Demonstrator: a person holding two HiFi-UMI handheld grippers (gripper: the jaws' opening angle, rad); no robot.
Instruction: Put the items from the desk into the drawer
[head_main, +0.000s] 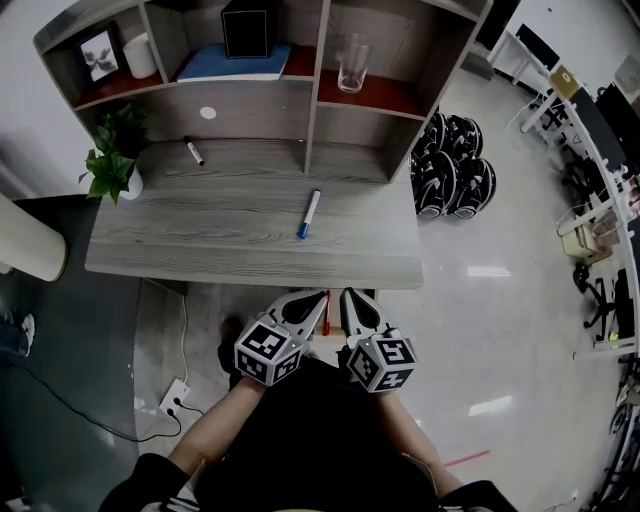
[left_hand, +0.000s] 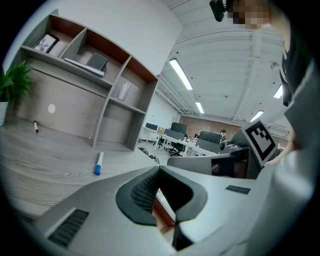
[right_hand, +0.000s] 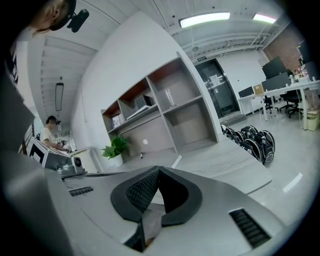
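A blue-capped white marker (head_main: 309, 214) lies on the grey wooden desk (head_main: 200, 240), right of centre; it also shows in the left gripper view (left_hand: 98, 163) and faintly in the right gripper view (right_hand: 176, 161). A black marker (head_main: 194, 151) lies at the back left near the hutch, seen too from the left gripper (left_hand: 36, 126). My left gripper (head_main: 312, 303) and right gripper (head_main: 352, 303) hang side by side below the desk's front edge, both shut with nothing between the jaws. No drawer is in view.
A potted plant (head_main: 115, 160) stands at the desk's left end. The hutch holds a glass (head_main: 352, 62), a blue book (head_main: 235, 62), a black box (head_main: 248, 30), a framed photo (head_main: 100, 54). Helmets (head_main: 455, 165) lie on the floor to the right; a power strip (head_main: 175, 397) lies lower left.
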